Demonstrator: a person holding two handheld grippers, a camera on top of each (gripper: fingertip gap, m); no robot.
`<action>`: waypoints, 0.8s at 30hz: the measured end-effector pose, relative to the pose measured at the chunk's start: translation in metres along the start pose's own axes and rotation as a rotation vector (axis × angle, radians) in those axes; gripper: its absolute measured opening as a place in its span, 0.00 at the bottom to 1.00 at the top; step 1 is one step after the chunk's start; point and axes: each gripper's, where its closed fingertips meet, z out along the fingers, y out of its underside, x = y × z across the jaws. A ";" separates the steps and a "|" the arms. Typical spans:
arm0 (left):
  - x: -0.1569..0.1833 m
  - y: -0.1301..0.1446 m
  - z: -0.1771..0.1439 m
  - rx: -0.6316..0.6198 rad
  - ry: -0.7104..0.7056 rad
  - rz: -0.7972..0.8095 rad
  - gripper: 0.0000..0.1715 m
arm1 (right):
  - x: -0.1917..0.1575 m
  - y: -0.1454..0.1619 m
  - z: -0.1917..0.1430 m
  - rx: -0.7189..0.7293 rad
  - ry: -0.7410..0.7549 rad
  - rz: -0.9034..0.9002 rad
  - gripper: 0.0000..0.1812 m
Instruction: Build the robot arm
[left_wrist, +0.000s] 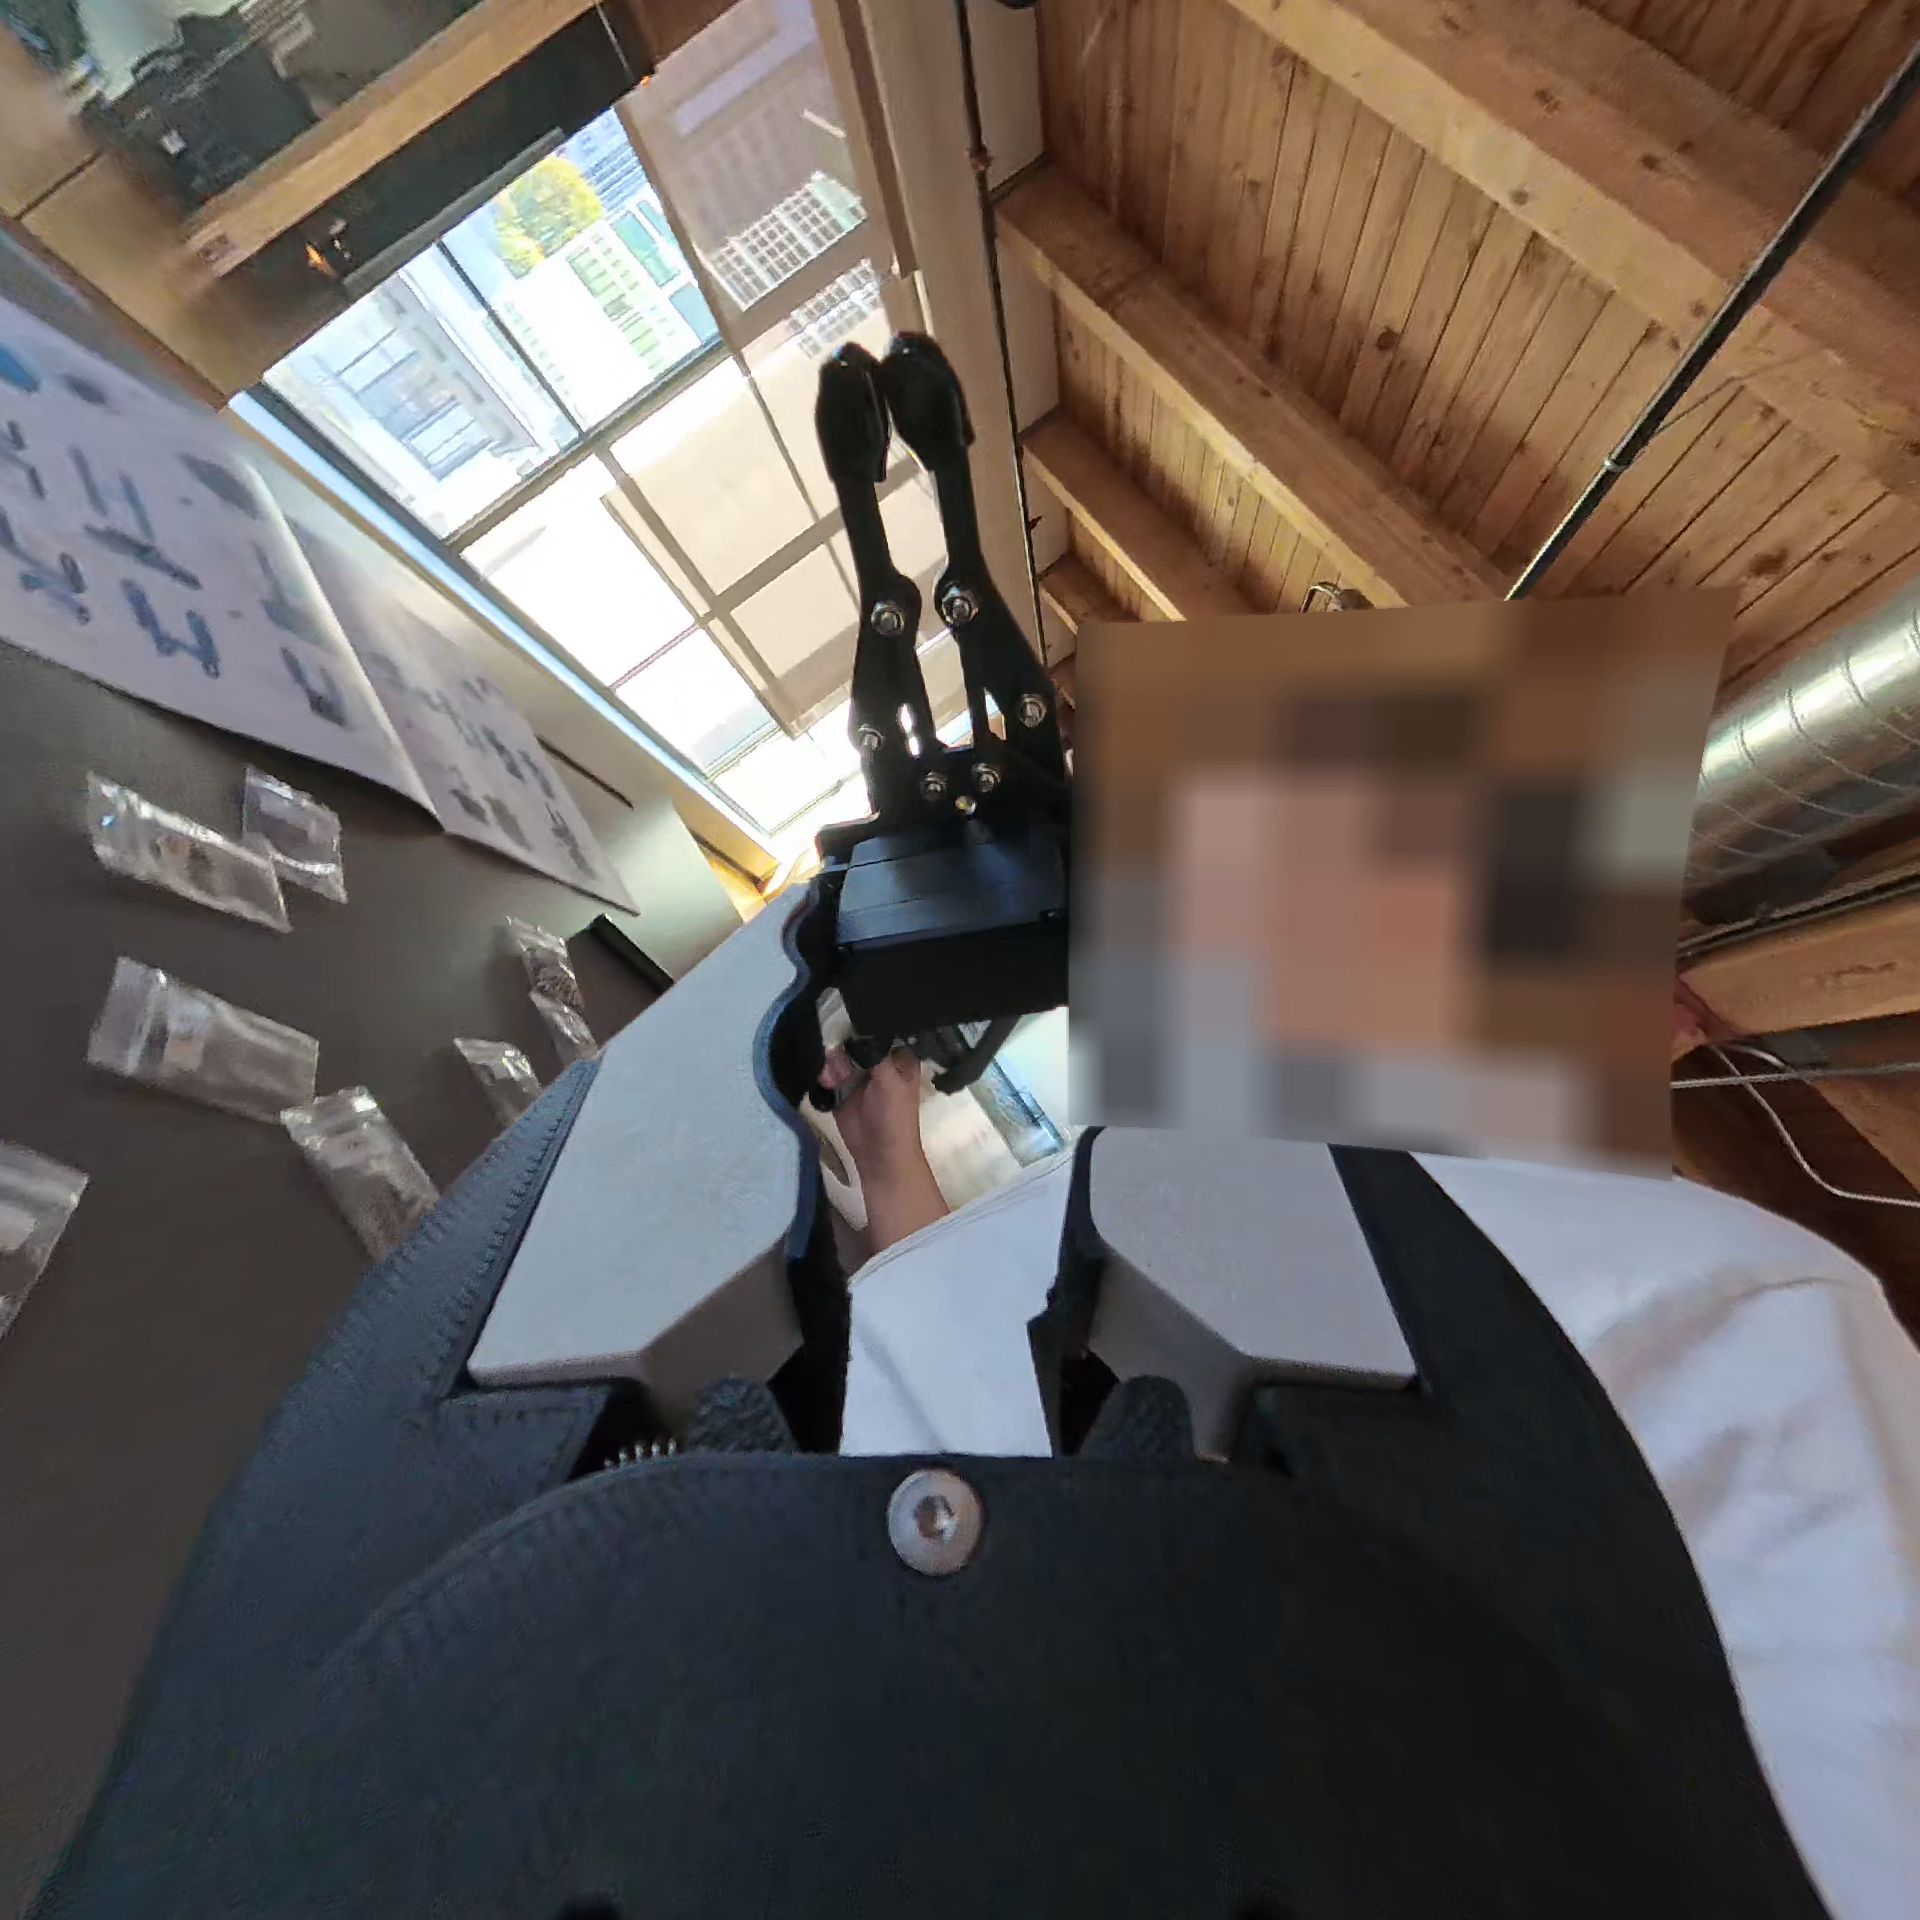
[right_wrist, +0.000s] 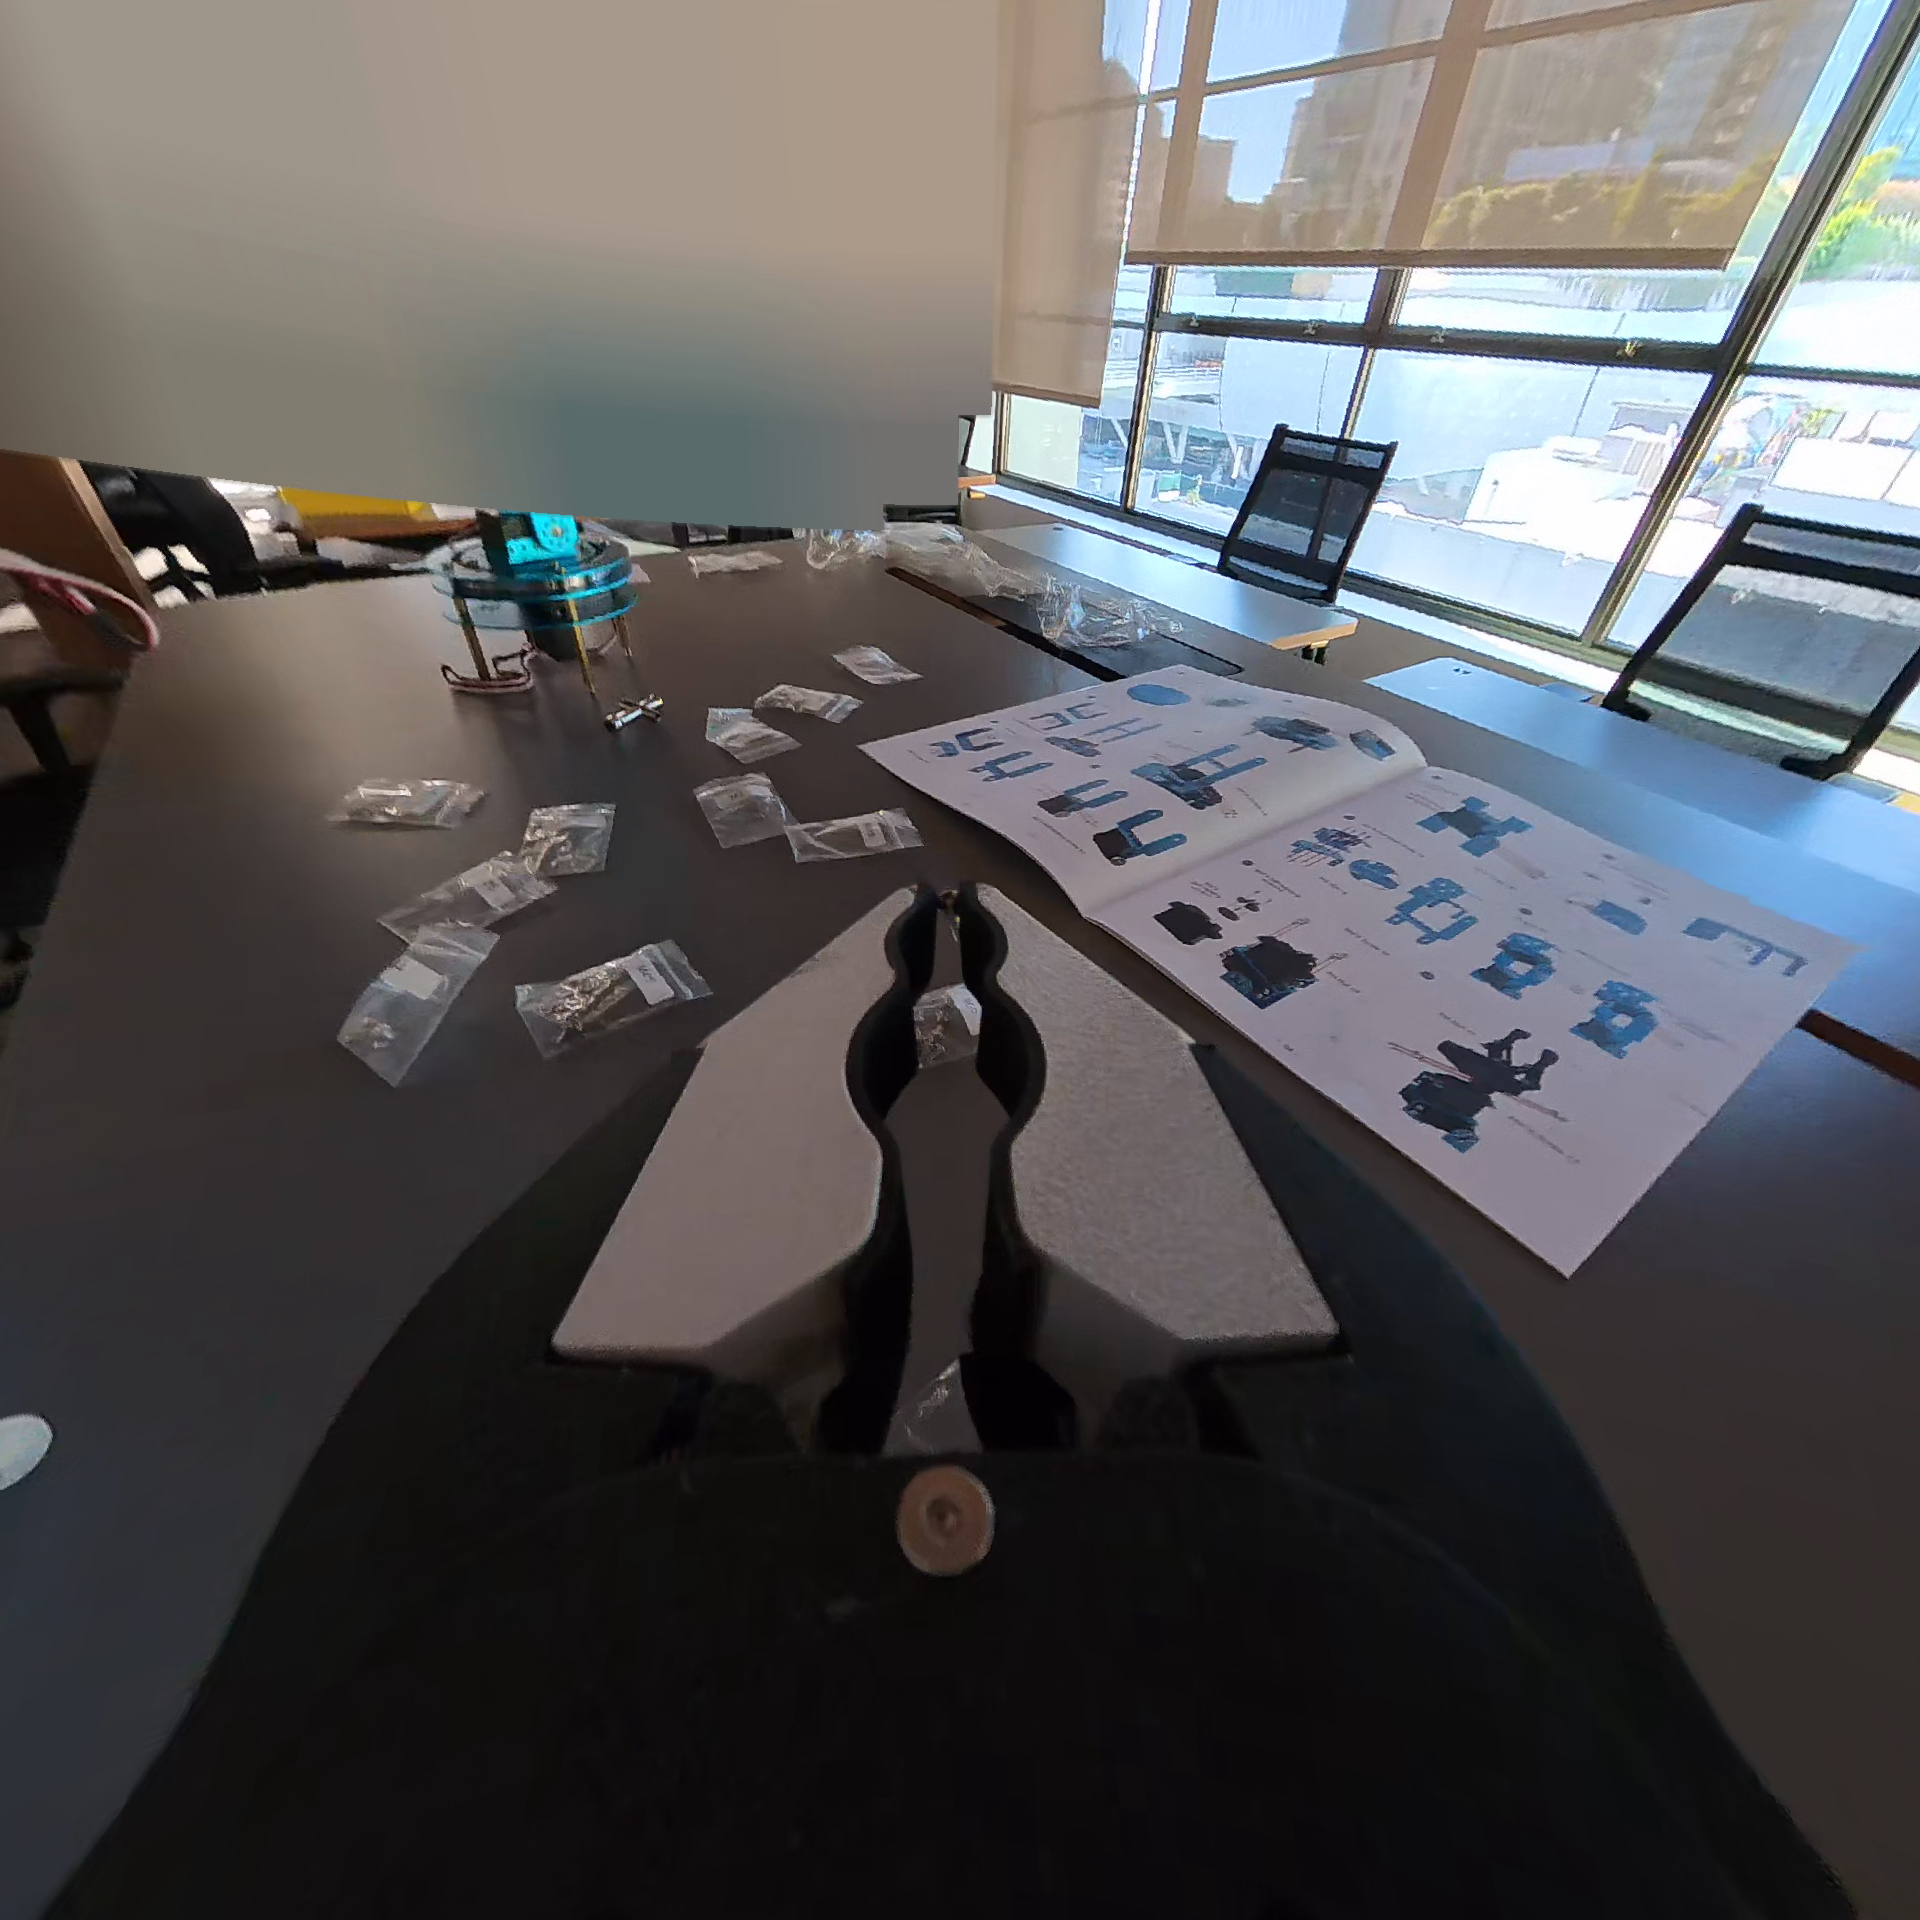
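Left wrist view: your left gripper (left_wrist: 935, 1049) stands wide, its near pad against the black servo claw (left_wrist: 935, 727). Its far tip is masked, so you cannot tell whether it grips.

Right wrist view alone shows your right gripper (right_wrist: 948, 920), left of the instruction booklet (right_wrist: 1455, 935), nearly closed on a small metal part (right_wrist: 948, 906). Hardware bags (right_wrist: 613, 997) lie farther left.

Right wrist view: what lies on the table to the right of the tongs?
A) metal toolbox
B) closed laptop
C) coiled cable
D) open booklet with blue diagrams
D: an open booklet printed with blue diagrams lies flat on the dark table, right of the right tongs; small clear bags lie to their left.
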 end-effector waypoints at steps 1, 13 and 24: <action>0.002 -0.003 0.001 0.005 0.003 0.015 0.26 | -0.003 0.000 0.000 -0.009 0.000 -0.022 0.02; 0.030 -0.042 -0.013 0.093 0.063 0.160 0.26 | 0.000 0.008 0.003 -0.084 0.061 -0.158 0.02; 0.110 -0.111 -0.063 0.089 0.082 0.478 0.26 | 0.023 -0.007 0.009 -0.047 0.141 -0.171 0.02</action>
